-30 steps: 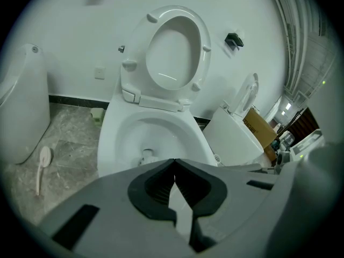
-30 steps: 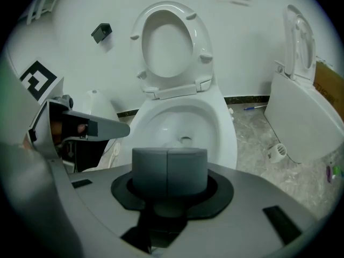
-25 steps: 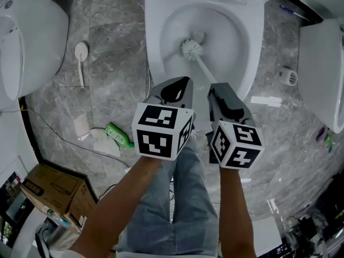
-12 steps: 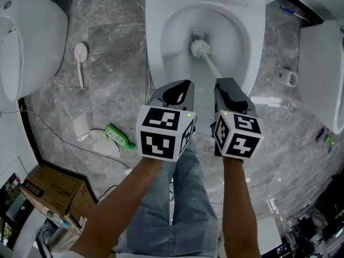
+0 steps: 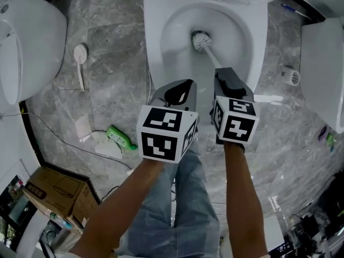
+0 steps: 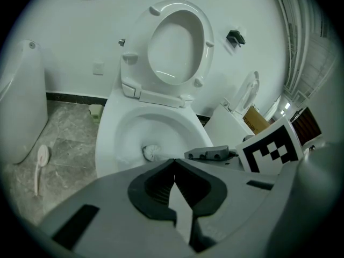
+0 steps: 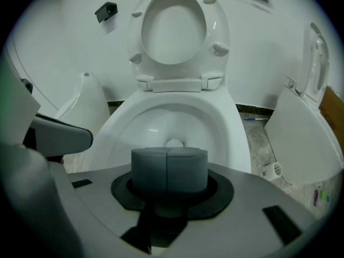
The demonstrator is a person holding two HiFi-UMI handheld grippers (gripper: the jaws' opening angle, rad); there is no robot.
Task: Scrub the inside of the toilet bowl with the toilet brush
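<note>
Scrubbing looks mid-way in head view: right gripper [image 5: 223, 74] holds toilet brush [image 5: 201, 38], head deep in toilet bowl [image 5: 156, 52]; left gripper [image 5: 177, 87] idle beside. Left gripper view: jaws together, empty. Right gripper view: jaws clamped on brush handle; remaining walls likely unscrubbed.

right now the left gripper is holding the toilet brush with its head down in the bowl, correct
Not quite. The right gripper holds the toilet brush: the head view shows the handle running from its jaws down to the brush head in the toilet bowl. The left gripper is shut on nothing beside it.
</note>
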